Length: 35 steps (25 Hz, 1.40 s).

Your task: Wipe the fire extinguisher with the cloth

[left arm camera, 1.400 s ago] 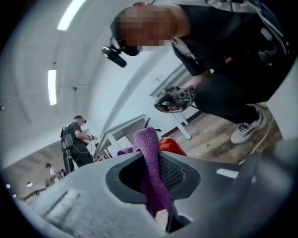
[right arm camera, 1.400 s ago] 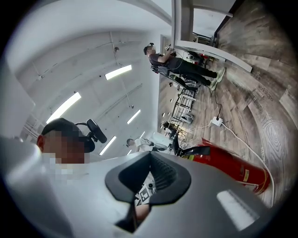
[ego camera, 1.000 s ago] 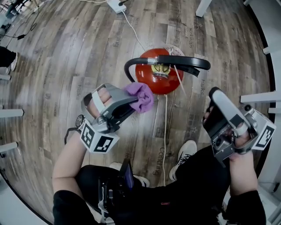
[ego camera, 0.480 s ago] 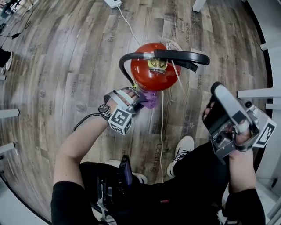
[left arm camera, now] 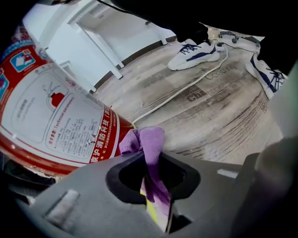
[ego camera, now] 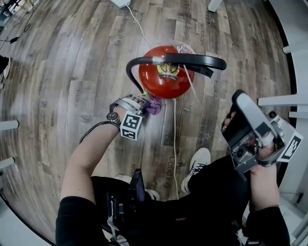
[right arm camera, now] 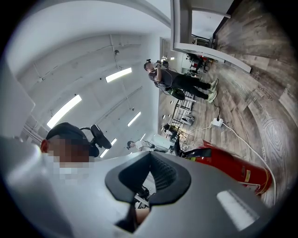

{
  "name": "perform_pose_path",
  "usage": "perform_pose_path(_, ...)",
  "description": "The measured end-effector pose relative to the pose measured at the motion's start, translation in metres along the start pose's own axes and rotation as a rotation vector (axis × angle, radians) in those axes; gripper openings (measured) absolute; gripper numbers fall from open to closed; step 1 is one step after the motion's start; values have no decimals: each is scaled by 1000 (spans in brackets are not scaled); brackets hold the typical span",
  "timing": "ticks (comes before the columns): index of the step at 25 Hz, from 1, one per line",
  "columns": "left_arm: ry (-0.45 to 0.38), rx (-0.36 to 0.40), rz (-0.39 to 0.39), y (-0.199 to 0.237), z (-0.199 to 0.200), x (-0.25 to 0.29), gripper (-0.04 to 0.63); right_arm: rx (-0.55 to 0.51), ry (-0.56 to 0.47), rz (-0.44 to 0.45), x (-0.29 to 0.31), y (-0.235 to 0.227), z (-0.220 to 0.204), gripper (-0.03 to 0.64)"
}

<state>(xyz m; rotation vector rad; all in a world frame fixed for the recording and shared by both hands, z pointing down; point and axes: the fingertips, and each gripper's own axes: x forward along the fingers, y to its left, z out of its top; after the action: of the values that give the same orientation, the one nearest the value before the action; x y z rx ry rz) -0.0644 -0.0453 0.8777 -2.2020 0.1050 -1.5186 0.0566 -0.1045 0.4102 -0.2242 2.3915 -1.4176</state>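
A red fire extinguisher with a black handle and hose stands on the wood floor; its labelled side fills the left of the left gripper view. My left gripper is low beside its near-left side, shut on a purple cloth. The cloth sticks out between the jaws, close against the red body. My right gripper is held up at the right, away from the extinguisher, shut with nothing in it.
A white cord runs along the floor from the extinguisher toward my white shoe. White table legs stand at the right edge. A power strip lies at the top. Other people stand far off.
My left gripper has dropped down with the cloth, from above the extinguisher's near side to low beside its body. The right gripper has stayed where it was.
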Motion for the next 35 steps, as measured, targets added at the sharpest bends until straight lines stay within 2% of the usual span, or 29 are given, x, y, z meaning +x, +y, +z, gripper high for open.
perform_pose_path(3, -4, -18, 12, 3, -2, -6, 64, -7, 3, 10, 1, 3, -1, -2)
perform_pose_path(5, -37, -55, 18, 6, 4, -17, 64, -12, 5, 12, 2, 5, -2, -2)
perform_pose_path(6, -69, -97, 21, 9, 10, -26, 64, -14, 4, 13, 2, 5, -3, -2)
perform_pose_path(8, -156, -227, 35, 19, 23, -44, 64, -21, -1, 15, 2, 6, -2, -2)
perform_pose_path(11, -347, -439, 62, 43, 53, -81, 64, -25, -8, 23, 4, 8, -2, -2)
perform_pose_path(13, -443, -505, 103, 62, 70, -116, 64, -21, -3, 29, 6, 9, -4, -2)
perform_pose_path(15, -481, -495, 162, 80, 79, -151, 64, -20, 0, 32, 7, 8, -5, -2)
perform_pose_path(21, -507, -343, 364, 133, 96, -261, 66, -18, -11, 37, 8, 6, -3, -2)
perform_pose_path(24, -543, -345, 471, 163, 102, -317, 67, -20, -6, 50, 11, 9, -4, -2)
perform_pose_path(25, -573, -388, 493, 173, 102, -335, 66, -28, 0, 56, 13, 10, -4, -2)
perform_pose_path(26, -624, -468, 493, 180, 102, -350, 66, -40, 7, 62, 15, 11, -5, -2)
perform_pose_path(28, -808, -719, 430, 190, 104, -373, 66, -95, 36, 64, 17, 12, -9, 16)
perform_pose_path(30, -1072, -971, 299, 203, 113, -394, 66, -188, 87, 59, 21, 13, -17, 65)
perform_pose_path(32, -1340, -1177, 129, 213, 122, -412, 66, -271, 146, 54, 28, 15, -27, 105)
perform_pose_path(33, -1441, -1262, 53, 217, 124, -417, 64, -298, 172, 49, 31, 14, -32, 127)
perform_pose_path(34, -1506, -1328, -1, 219, 126, -419, 64, -312, 194, 45, 33, 13, -37, 146)
perform_pose_path(35, -1533, -1373, -30, 219, 127, -418, 64, -312, 212, 47, 34, 12, -40, 165)
